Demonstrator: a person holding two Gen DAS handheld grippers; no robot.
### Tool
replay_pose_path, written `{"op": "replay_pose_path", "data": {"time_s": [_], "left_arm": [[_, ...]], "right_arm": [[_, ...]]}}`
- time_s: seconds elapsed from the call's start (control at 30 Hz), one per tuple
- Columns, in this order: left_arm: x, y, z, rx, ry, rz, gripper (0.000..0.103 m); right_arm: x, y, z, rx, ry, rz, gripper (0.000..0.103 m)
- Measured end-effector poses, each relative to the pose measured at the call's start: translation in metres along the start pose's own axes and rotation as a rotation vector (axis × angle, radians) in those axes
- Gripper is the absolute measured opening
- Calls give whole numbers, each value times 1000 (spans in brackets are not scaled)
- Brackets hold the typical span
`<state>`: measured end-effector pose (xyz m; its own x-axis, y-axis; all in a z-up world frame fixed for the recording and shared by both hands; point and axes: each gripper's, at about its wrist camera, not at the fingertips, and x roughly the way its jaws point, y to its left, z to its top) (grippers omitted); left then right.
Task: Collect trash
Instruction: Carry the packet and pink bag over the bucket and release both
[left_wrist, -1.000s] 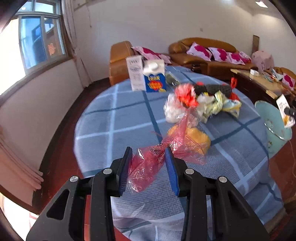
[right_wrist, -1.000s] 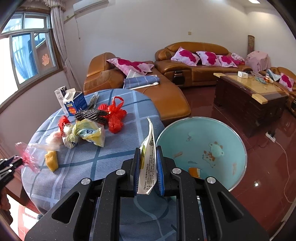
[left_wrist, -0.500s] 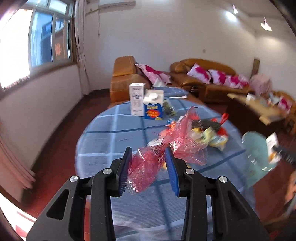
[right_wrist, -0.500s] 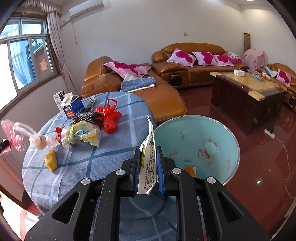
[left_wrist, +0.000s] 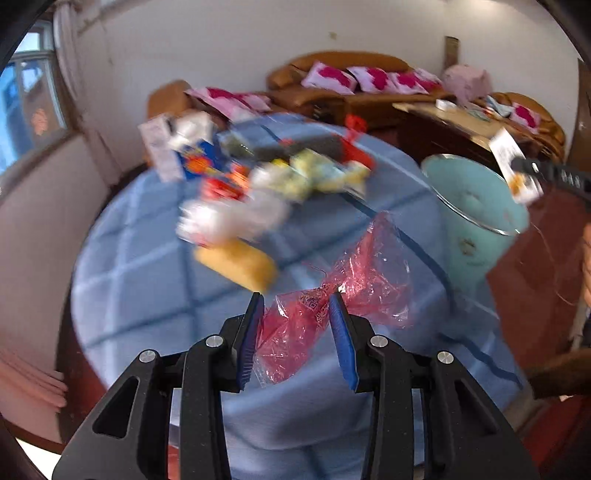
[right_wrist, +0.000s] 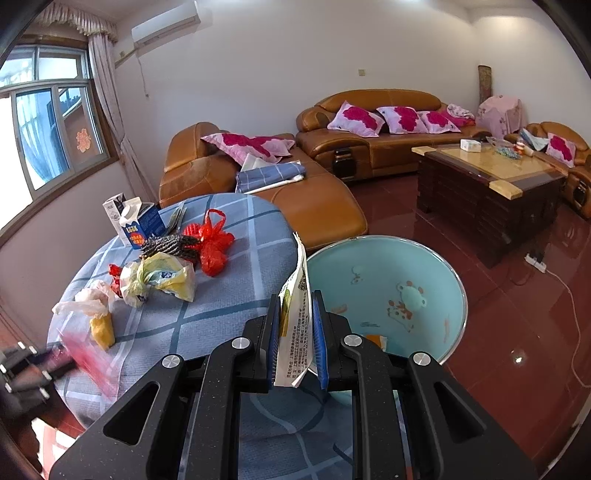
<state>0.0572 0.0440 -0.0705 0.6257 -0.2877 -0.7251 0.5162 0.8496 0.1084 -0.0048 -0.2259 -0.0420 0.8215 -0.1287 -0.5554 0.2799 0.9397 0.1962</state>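
**Above the desk edge: two pieces of trash held for the bin**

At 6 o'clock in the left wrist view, the left gripper (left_wrist: 296, 334) fingers clamp a red plastic bag (left_wrist: 332, 306), lifted clear of the desk (left_wrist: 140, 295); the teal bin (left_wrist: 476, 221) sits at 2 o'clock. The right gripper (right_wrist: 297, 338) pinches a paper wrapper (right_wrist: 295, 328) beside the bin. Only the right wrist view shows the bin's interior; the left is blurred.

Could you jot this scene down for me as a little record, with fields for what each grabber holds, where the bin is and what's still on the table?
left gripper: shut on red plastic bag
right gripper: shut on printed paper wrapper
bin: light blue bucket beside the round table
left on table: milk carton, red bag, yellow-white bag, yellow lump
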Motion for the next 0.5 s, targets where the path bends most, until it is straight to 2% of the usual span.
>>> {"op": "replay_pose_path", "data": {"time_s": [0.13,0.2,0.5], "left_arm": [[2,-24,3,30,-2,-58,37],[-2,-34,8,61,-28,-46,37],[-9,-39,58,-2,-110,-26,37]], "right_arm": [[-1,-3,1,6,-7,-9,17],[-2,-5,0,8,-11,-17,17],[-10,-30,8,23,-63,-113,17]]}}
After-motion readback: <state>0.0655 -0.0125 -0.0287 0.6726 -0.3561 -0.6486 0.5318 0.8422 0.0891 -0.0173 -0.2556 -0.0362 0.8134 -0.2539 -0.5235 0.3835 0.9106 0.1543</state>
